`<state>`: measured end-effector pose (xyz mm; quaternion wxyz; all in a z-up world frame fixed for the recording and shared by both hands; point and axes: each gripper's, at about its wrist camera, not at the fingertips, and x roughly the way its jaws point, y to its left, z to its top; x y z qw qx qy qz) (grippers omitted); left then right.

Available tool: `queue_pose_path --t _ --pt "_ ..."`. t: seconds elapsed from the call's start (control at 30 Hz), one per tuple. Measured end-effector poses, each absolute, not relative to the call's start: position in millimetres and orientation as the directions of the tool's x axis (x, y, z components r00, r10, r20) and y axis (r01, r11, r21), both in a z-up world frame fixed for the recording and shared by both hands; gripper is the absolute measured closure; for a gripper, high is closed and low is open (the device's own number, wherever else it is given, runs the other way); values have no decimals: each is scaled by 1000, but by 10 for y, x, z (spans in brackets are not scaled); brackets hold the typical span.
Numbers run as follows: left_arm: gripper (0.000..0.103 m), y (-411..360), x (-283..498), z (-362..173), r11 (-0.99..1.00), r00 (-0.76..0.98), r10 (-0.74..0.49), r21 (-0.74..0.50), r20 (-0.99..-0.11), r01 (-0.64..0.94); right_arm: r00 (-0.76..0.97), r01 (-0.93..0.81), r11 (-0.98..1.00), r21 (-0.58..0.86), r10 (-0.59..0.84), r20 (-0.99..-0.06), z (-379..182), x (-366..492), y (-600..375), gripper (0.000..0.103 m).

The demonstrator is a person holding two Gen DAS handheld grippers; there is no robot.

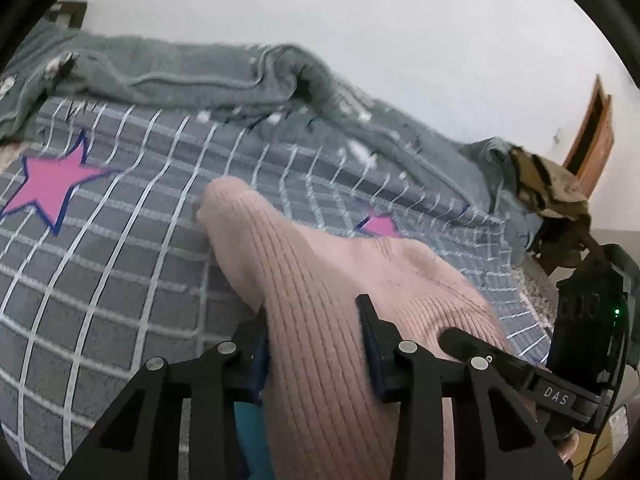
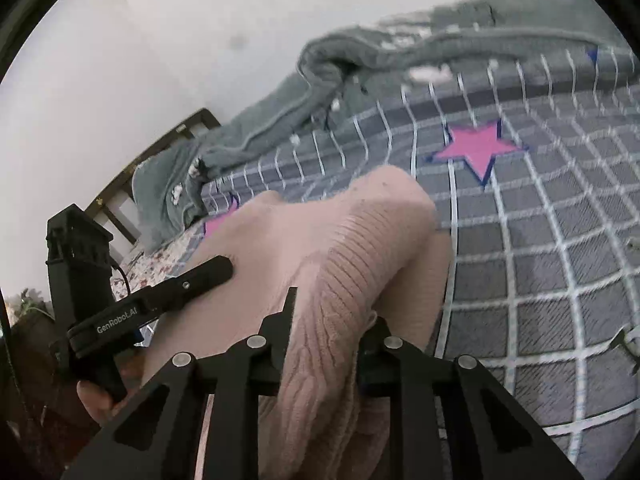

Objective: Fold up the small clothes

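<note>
Both pairs of fingers are closed on the same garment: the left gripper [image 1: 316, 344] pinches a thick bunch of the pale pink ribbed-knit sweater [image 1: 320, 280], and the right gripper [image 2: 330, 332] clamps another bunched edge of it [image 2: 352, 256]. The sweater hangs between them, lifted off the bed, with a limp end drooping forward towards the cover.

The likeliest trouble, as I judge it, is an uneven fold: each grip holds a wad rather than a clean corner (layers may be caught together), so the knit could slip out or land twisted. The two grippers sit close, so they might knock together.

Below lies the grey grid-checked bedspread with pink stars [image 1: 100, 280]. A rumpled grey-green fleece blanket [image 1: 180, 72] lines its far edge, and a crumpled olive-brown cloth [image 1: 552, 196] sits at the corner; neither blocks the open middle.
</note>
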<state>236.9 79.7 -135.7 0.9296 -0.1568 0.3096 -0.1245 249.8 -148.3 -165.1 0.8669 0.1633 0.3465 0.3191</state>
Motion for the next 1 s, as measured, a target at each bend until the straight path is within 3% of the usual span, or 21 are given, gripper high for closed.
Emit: queue_pose_path --t 0.17,0.27,0.37,0.43,0.5,0.57,0.9,0.93,1.0 --pt "66 674 2426 -1277 912 785 -354 -373 -508 170 610 -447 733 512 669 -425 -1487 2447 -1676 80" --pt "64 694 2505 -1365 918 755 -332 -377 -565 122 573 -412 737 537 667 -476 -1613 2561 -1675 78" --pt "57 792 2528 -1489 921 726 -303 -384 -618 58 521 -366 759 538 647 -557 -1835 2650 -1610 69" --pt "52 856 2506 -1548 921 712 -296 -387 -636 38 519 -369 759 537 647 -558 -1838 2637 -1616 64" --pt "51 897 2453 -1573 922 708 -295 -385 -642 36 532 -378 773 510 632 -563 -1790 2590 -1626 54" --pt "49 899 2371 -1565 926 706 -299 -373 -642 53 558 -381 793 476 608 -565 -1753 2514 -1646 53" --pt "38 875 1825 -1453 939 734 -302 -321 -608 121 648 -429 845 318 533 -543 -1507 2085 -1629 54" --pt "38 885 1787 -1447 940 738 -299 -319 -605 119 653 -422 848 322 530 -541 -1522 2072 -1622 58" --pt "37 904 1753 -1451 940 739 -297 -321 -605 115 666 -396 861 319 509 -546 -1569 2059 -1578 79"
